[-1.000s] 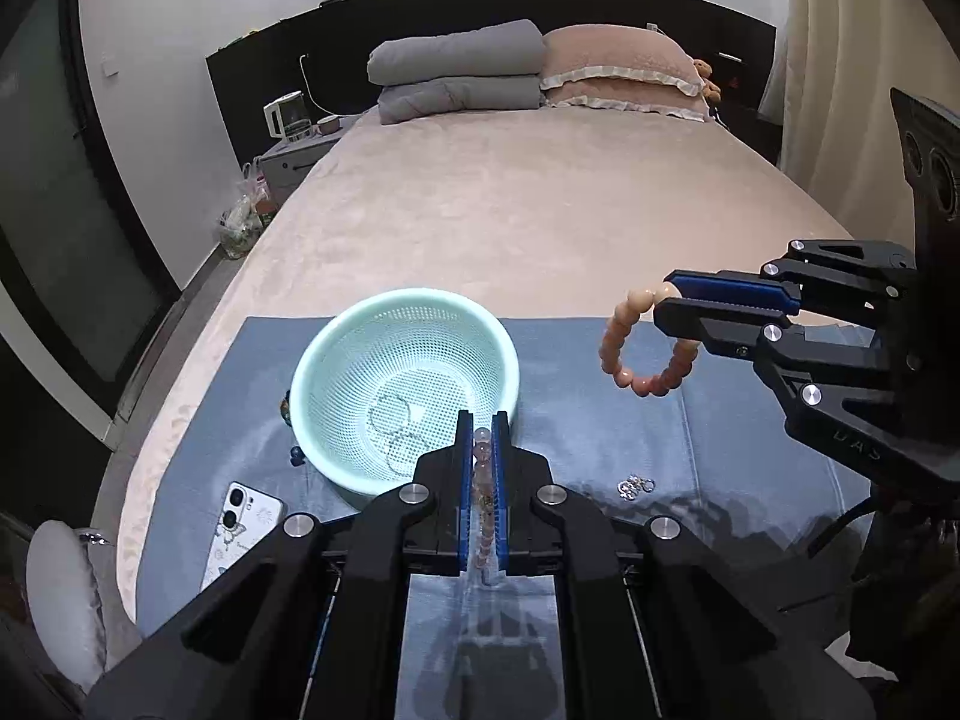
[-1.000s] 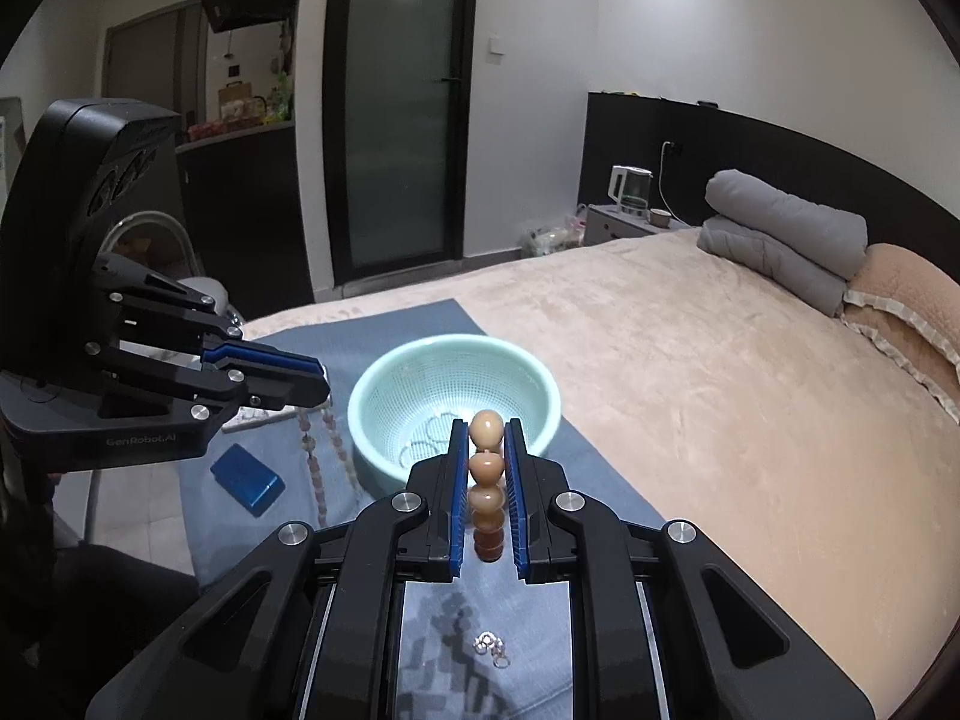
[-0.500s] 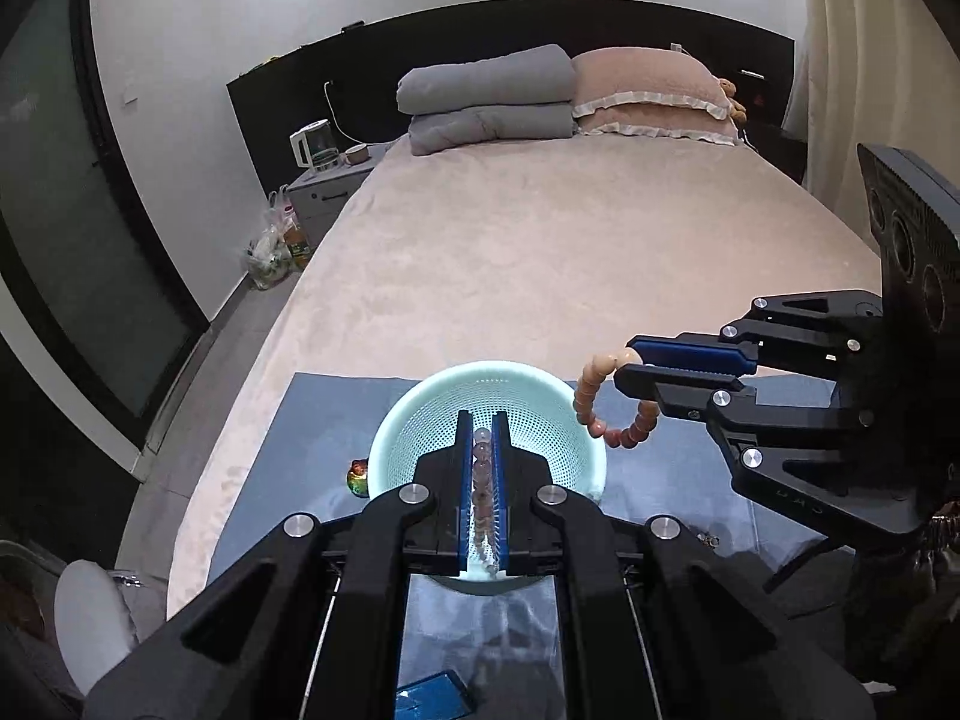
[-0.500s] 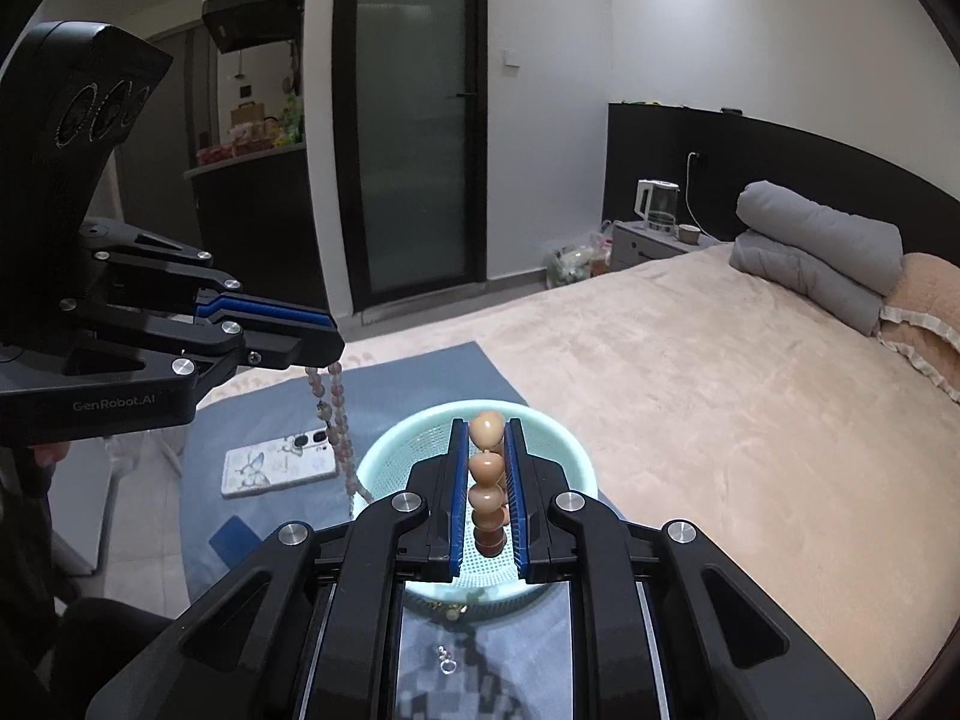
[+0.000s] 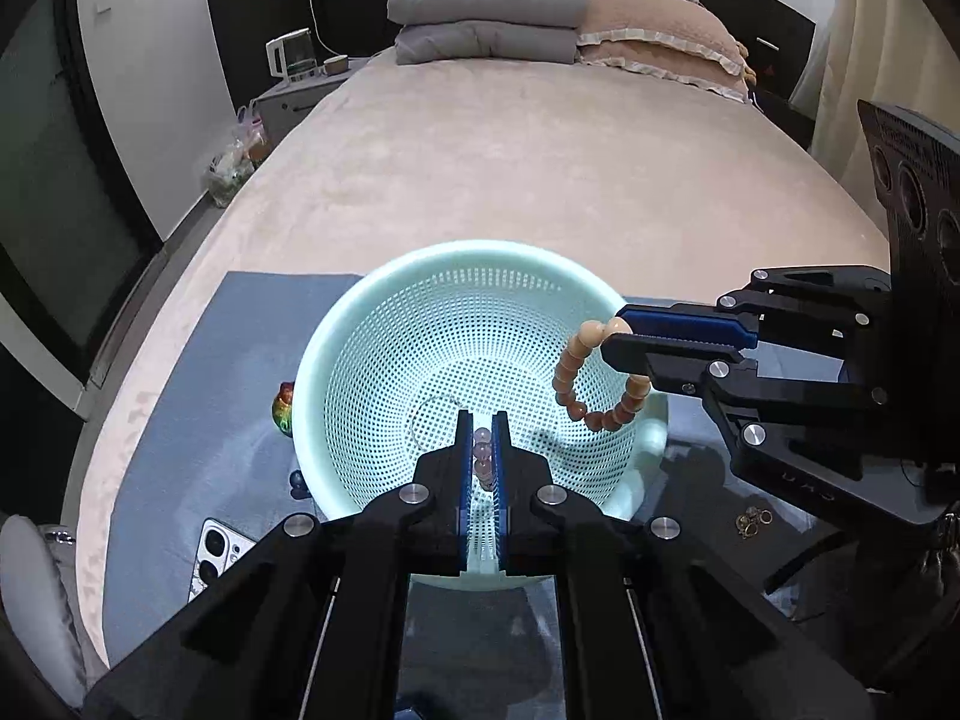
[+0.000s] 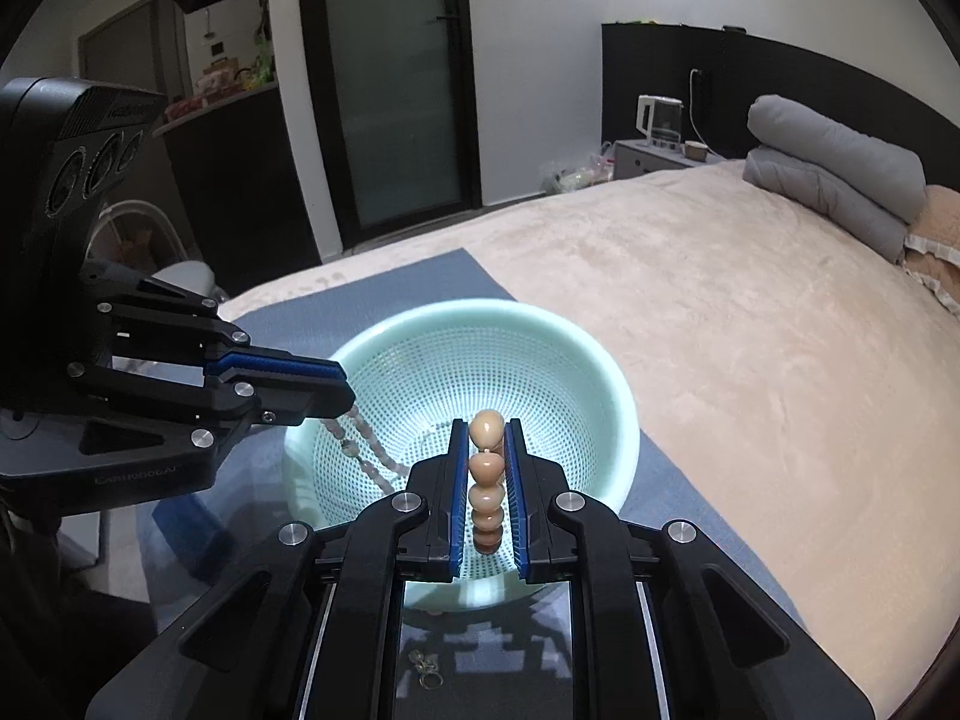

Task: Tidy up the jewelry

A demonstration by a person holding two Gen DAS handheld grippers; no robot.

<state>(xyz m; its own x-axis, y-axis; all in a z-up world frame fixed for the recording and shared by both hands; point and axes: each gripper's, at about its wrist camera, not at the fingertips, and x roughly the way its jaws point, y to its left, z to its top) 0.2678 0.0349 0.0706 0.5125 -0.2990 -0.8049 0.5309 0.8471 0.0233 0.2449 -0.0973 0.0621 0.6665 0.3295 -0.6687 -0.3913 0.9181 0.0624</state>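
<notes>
A mint green perforated basket (image 5: 384, 354) (image 6: 606, 384) sits on a blue cloth (image 5: 240, 348) on the bed. My left gripper (image 5: 483, 427) (image 6: 345, 384) is shut on a pale pink bead strand (image 5: 482, 456) (image 6: 360, 456) that hangs into the basket. My right gripper (image 6: 487, 427) (image 5: 609, 339) is shut on an orange bead bracelet (image 6: 485, 474) (image 5: 576, 384) held over the basket's right rim. A thin ring shape (image 5: 432, 420) lies in the basket bottom.
A white phone (image 5: 213, 555) lies on the cloth left of the basket, with a multicoloured bead item (image 5: 284, 408) and a dark blue bead (image 5: 297, 482). Small metal rings (image 5: 753, 519) (image 6: 427, 669) lie on the cloth to the right. Pillows (image 5: 654, 42) lie at the bed's head.
Both grippers have moved in over the basket with their beads. The basket now fills the middle of both views, and the pink strand hangs inside it.
</notes>
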